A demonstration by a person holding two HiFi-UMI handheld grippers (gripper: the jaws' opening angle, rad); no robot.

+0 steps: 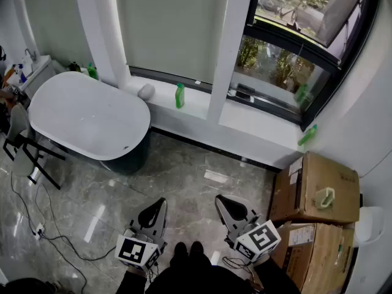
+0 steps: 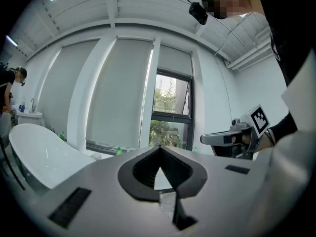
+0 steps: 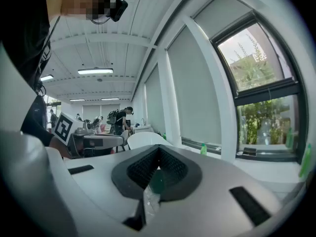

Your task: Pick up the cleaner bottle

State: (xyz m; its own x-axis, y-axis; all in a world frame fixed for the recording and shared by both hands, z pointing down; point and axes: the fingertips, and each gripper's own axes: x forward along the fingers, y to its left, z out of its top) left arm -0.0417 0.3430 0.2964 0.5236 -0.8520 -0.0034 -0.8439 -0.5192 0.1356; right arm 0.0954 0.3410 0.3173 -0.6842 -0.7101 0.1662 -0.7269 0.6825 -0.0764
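Observation:
A green cleaner bottle point(image 1: 179, 95) stands upright on the white window sill point(image 1: 202, 106), far ahead of both grippers; it shows small in the left gripper view point(image 2: 118, 151) and the right gripper view point(image 3: 203, 149). A second green bottle point(image 1: 308, 135) stands at the sill's right end, and a third point(image 1: 92, 71) behind the tub. My left gripper point(image 1: 160, 202) and right gripper point(image 1: 220, 199) hover low over the marble floor, side by side, jaws closed with nothing between them. Each gripper view looks along shut jaws, the left gripper point(image 2: 159, 148) and the right gripper point(image 3: 159, 149).
A white bathtub point(image 1: 86, 118) fills the left. Two cardboard boxes point(image 1: 315, 188) are stacked at the right, a pale green object point(image 1: 324, 196) on top. A chair point(image 1: 24, 152) and cables point(image 1: 55, 234) lie at the far left. The person's shoes point(image 1: 187, 250) are between the grippers.

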